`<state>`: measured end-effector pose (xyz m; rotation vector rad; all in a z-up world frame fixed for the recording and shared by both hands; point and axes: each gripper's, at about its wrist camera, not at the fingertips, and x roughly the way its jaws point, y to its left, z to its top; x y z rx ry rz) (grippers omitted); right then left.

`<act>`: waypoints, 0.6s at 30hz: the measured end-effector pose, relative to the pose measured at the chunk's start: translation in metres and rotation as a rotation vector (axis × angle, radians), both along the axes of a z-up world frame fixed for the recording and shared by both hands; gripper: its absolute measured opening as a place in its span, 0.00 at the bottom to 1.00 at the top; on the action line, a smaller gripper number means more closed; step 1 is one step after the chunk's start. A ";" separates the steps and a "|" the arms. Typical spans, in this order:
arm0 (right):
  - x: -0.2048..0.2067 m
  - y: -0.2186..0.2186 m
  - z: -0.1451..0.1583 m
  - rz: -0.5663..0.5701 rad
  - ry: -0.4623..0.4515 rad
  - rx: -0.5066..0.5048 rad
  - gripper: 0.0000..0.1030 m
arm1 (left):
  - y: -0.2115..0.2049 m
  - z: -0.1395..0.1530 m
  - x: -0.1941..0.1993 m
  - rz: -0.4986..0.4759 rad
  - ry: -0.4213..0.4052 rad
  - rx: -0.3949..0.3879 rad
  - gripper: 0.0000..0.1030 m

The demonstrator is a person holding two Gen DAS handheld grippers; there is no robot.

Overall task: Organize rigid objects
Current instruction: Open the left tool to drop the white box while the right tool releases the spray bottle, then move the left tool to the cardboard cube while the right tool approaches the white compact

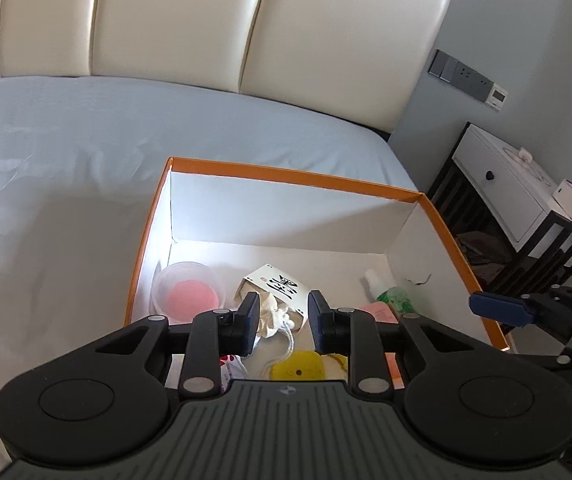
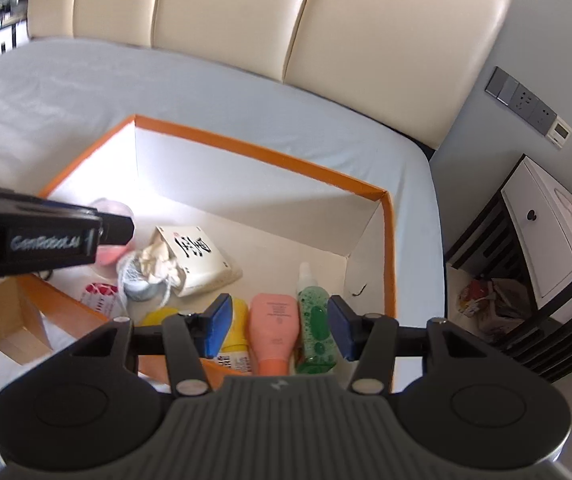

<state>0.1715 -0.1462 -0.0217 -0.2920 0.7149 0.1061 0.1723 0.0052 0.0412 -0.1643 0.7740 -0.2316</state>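
An orange-rimmed white box [image 1: 293, 178] [image 2: 262, 148] sits on the bed. Inside lie a clear tub with a pink base [image 1: 188, 292], a white carton with black characters [image 1: 282, 286] [image 2: 198, 260], a cloth pouch with cord [image 1: 276, 320], a yellow item [image 1: 295, 366] [image 2: 238, 320], a pink bottle [image 2: 274, 330] and a green spray bottle [image 2: 315, 320] [image 1: 395, 294]. My left gripper [image 1: 284, 324] is open and empty above the pouch. My right gripper [image 2: 280, 330] is open and empty above the pink and green bottles.
The bed has a grey sheet [image 1: 126, 140] and a cream headboard [image 1: 206, 20]. A white and black nightstand [image 1: 517, 200] [image 2: 545, 248] with a tissue box stands at the right. A small brown cardboard piece [image 2: 10, 320] lies left of the box.
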 end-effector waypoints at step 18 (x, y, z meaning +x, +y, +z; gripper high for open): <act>-0.078 -0.040 -0.049 -0.006 -0.037 0.202 0.61 | 0.005 -0.013 -0.071 0.128 -0.013 0.064 0.29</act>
